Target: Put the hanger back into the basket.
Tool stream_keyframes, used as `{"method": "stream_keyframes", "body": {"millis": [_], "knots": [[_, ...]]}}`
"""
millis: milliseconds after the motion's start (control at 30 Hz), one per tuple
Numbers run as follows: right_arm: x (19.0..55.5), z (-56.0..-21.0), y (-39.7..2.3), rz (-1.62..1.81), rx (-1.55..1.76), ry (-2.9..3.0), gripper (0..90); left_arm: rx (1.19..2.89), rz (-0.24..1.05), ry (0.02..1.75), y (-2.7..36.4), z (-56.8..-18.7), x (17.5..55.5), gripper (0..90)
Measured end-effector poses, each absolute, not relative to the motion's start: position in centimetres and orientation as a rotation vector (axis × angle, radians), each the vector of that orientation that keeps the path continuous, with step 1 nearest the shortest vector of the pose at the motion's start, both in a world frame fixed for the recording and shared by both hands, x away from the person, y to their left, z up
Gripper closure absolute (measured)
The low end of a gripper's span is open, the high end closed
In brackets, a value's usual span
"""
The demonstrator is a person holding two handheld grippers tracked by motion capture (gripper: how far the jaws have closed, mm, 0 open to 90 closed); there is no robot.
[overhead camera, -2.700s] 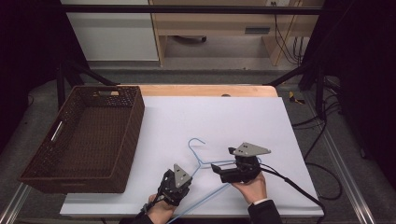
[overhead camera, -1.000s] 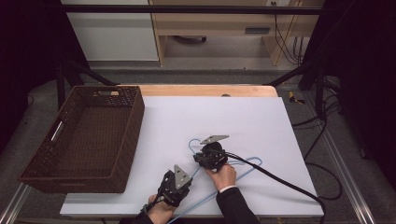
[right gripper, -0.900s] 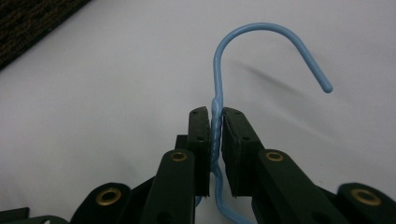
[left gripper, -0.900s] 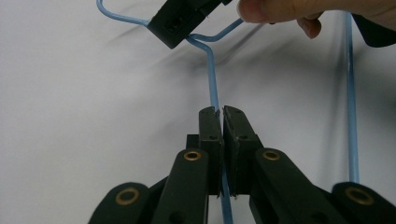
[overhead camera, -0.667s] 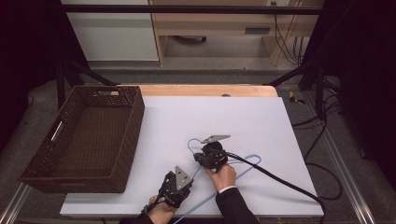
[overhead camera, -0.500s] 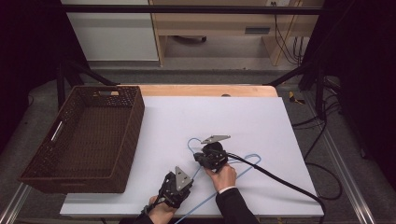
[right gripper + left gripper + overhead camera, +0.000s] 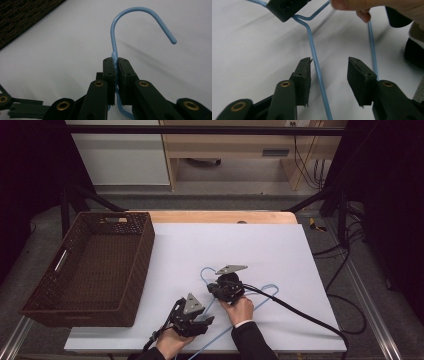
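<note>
A light blue wire hanger (image 7: 266, 289) lies on the white table (image 7: 250, 240) near its front edge. My right gripper (image 7: 214, 289) is shut on the hanger's twisted neck, just below the hook (image 7: 140, 11); the right gripper view shows the jaws (image 7: 116, 61) pinched together on the wire. My left gripper (image 7: 207, 320) sits lower left of it, open. In the left gripper view one sloping arm of the hanger (image 7: 313, 50) runs between the spread jaws (image 7: 329, 63), close to the left pad without being clamped.
A dark brown wicker basket (image 7: 145, 250) stands on the table's left side. The right gripper's black cable (image 7: 300, 312) trails to the front right edge. A hand (image 7: 352, 5) and the other gripper's body (image 7: 287, 7) lie just ahead of the left jaws.
My right gripper has moved left from the open table to the hanger's neck and shut on it. Over the last second it barely shifts. The left gripper stays put.
</note>
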State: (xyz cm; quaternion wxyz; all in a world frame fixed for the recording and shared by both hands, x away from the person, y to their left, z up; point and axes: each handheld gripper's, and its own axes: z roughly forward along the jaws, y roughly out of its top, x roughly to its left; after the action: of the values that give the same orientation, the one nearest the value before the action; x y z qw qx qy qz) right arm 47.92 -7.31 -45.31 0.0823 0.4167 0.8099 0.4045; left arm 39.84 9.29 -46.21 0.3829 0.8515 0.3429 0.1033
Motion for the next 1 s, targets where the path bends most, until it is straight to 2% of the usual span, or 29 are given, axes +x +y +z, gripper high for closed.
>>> {"method": "stream_keyframes", "body": {"millis": [300,467,767,1000], "knots": [[47.7,-45.0,-7.4,1.23,1.228,2.418,85.6,2.192,0.199,0.909,9.4,-46.7,41.0,74.0],[47.6,-44.8,-7.5,1.237,1.2,2.417,85.6,2.167,0.194,0.947,9.4,-46.6,41.0,80.2],[47.2,-44.4,-7.6,1.249,1.203,2.397,84.5,2.151,0.215,0.993,9.6,-46.2,40.8,84.3],[46.3,-43.2,-8.1,1.249,1.134,2.386,77.5,2.12,0.233,0.997,9.8,-45.7,40.4,86.3]]}}
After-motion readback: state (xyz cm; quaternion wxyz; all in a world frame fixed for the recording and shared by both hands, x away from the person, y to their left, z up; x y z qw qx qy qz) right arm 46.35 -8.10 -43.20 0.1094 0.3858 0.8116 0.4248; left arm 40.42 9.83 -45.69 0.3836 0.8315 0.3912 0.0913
